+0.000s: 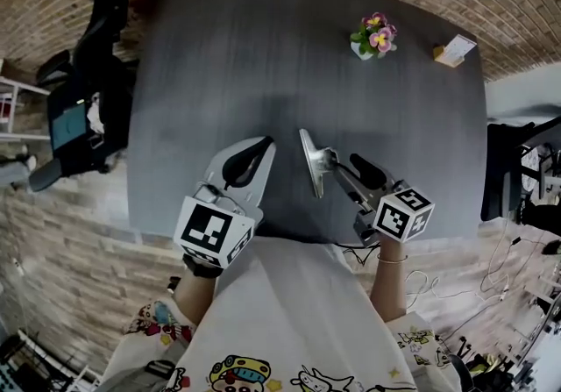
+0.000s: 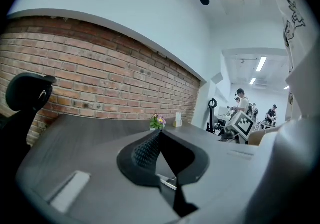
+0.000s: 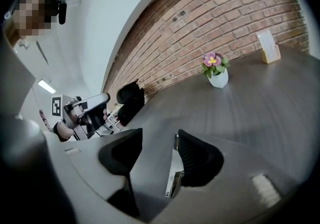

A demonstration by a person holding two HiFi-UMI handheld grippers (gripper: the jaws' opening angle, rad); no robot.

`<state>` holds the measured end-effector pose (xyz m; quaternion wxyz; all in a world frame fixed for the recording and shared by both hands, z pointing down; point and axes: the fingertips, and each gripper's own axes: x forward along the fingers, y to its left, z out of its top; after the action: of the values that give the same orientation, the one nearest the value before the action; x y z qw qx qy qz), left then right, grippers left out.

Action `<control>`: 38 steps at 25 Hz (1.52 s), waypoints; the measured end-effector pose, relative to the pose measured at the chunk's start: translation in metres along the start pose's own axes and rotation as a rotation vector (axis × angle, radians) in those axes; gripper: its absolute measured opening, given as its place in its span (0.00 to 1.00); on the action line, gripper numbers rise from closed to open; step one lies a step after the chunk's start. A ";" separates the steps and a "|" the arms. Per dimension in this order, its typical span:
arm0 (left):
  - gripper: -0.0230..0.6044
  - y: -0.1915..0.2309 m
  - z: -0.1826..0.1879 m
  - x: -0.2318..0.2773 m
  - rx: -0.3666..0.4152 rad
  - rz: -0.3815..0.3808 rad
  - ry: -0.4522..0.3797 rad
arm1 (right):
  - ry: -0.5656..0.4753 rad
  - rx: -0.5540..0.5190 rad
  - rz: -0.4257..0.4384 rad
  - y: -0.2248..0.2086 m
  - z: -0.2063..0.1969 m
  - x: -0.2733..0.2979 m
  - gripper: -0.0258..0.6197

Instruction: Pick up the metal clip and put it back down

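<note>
Standing wide apart, the jaws of the right gripper (image 3: 158, 140) have the metal clip (image 3: 172, 175) against one pad only, seemingly just above the grey table (image 3: 260, 113). The left gripper (image 2: 159, 140) hovers nearby, closed and empty. A flower pot (image 3: 216, 72) stands well beyond.

The left gripper (image 2: 160, 137) has its two black jaws pressed together, and nothing is between them. It is up above a big grey table (image 2: 90, 133). Far across the table sits a little pot of flowers (image 2: 158, 122). A small card (image 2: 178, 119) stands just beside it. A brick wall (image 2: 100, 82) runs behind the table. A black chair (image 2: 25, 95) stands at the left. Some people (image 2: 242, 101) stand far off under bright lights (image 2: 261, 63).
</note>
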<state>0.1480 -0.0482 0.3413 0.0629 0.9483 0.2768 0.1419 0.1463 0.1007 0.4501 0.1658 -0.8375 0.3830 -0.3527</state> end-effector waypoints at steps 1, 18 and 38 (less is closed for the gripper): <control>0.04 -0.001 0.003 -0.003 0.006 0.003 -0.009 | -0.014 -0.023 -0.001 0.005 0.005 -0.003 0.39; 0.04 -0.010 0.038 -0.067 0.071 0.095 -0.148 | -0.312 -0.459 -0.055 0.101 0.083 -0.062 0.26; 0.04 0.002 0.034 -0.062 0.057 0.095 -0.119 | -0.371 -0.449 -0.097 0.099 0.097 -0.061 0.04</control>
<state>0.1088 -0.0849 0.2949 0.0452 0.9686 0.2310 0.0801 0.1357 0.0834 0.3001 0.0263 -0.9208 0.3741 -0.1075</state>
